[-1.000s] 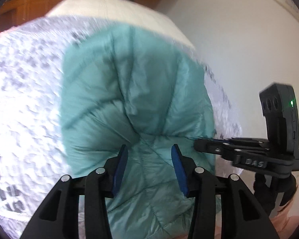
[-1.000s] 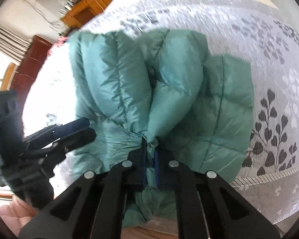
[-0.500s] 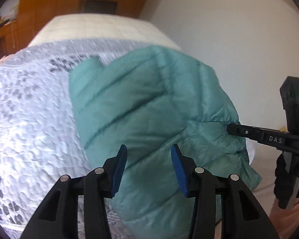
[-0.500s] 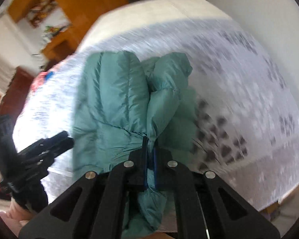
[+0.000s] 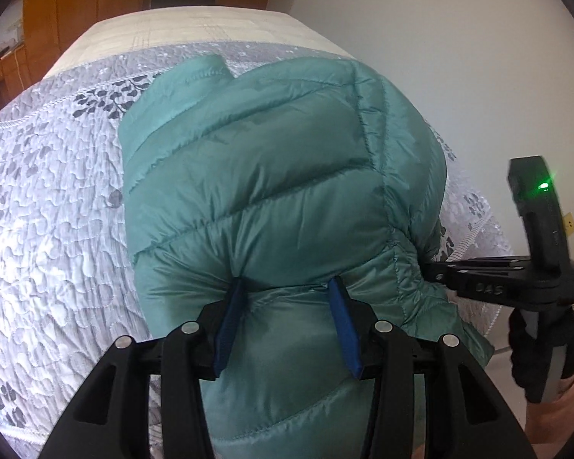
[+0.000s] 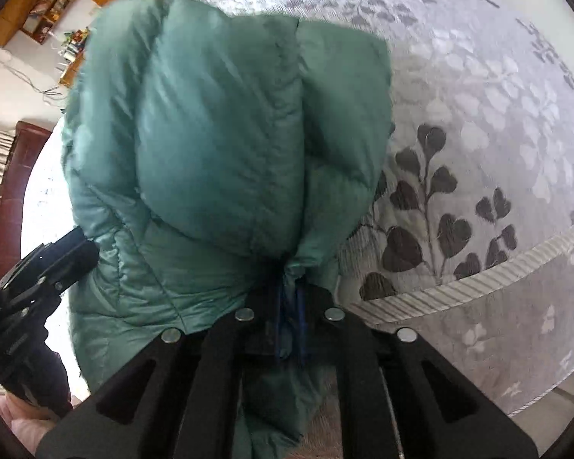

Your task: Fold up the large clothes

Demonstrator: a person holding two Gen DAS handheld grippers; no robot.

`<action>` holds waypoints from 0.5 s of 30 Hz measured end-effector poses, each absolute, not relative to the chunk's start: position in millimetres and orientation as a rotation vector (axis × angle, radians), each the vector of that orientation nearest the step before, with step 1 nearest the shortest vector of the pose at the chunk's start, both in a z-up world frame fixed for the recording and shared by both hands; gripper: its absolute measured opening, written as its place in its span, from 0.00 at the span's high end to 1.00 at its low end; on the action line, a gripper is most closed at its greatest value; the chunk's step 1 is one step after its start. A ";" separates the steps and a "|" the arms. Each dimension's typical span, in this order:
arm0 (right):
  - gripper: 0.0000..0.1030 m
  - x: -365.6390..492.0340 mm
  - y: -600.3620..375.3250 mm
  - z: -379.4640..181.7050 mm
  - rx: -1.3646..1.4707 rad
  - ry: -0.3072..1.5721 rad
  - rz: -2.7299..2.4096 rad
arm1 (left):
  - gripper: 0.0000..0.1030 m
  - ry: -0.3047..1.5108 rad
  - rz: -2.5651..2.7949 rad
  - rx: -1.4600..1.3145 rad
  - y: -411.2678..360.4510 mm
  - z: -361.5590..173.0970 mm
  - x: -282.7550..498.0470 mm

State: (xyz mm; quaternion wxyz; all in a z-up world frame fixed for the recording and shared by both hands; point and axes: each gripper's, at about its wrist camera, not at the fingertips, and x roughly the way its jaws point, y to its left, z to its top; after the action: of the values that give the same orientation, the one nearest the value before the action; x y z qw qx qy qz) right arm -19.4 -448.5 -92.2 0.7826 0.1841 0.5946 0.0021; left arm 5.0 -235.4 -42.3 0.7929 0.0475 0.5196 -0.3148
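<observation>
A teal quilted puffer jacket (image 5: 268, 172) lies bunched in a thick fold on the bed's grey-and-white quilt (image 5: 49, 210), near the front edge. My left gripper (image 5: 287, 281) is shut on a fat roll of the jacket's near hem, and the fabric puckers at both blue pads. My right gripper (image 6: 289, 287) pinches a thin gather of the jacket (image 6: 210, 134) between nearly touching pads, and its jaws are opening slightly. Each gripper shows in the other's view: the right gripper (image 5: 432, 269) at the jacket's right edge, the left gripper (image 6: 76, 244) at its left edge.
The quilt (image 6: 478, 153) has dark leaf prints and a ribbed border (image 6: 478, 279) where it drops over the bed's edge. A white wall (image 5: 440, 38) runs along the bed's right side. Wooden cabinets (image 5: 76, 11) stand beyond the far end.
Both grippers have carried the jacket sideways and lower over the bed. It now sits as a rounder, more compact bundle on the quilt. The right pads show a slightly wider gap.
</observation>
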 end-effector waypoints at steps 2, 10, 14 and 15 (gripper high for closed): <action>0.86 -19.1 -453.6 -75.7 0.361 1.265 0.008 | 0.55 1.123 -0.662 0.096 -235.0 -35.0 0.7; 0.42 14.4 -457.6 -11.0 0.303 1.128 0.112 | 0.55 1.121 -0.620 0.056 -236.6 -26.6 8.6; 0.37 44.9 -461.4 -29.6 0.332 1.167 0.130 | 0.55 1.109 -0.588 0.020 -238.3 -21.8 19.1; 0.37 47.5 -464.6 -31.9 0.352 1.175 0.144 | 0.55 1.101 -0.568 0.005 -236.4 -18.7 21.8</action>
State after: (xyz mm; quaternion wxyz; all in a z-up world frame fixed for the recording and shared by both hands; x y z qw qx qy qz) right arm 47.5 -464.6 -31.9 0.8153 0.1652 0.5508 0.0674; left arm 21.8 -236.4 -18.7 0.8142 0.0022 0.5160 -0.2662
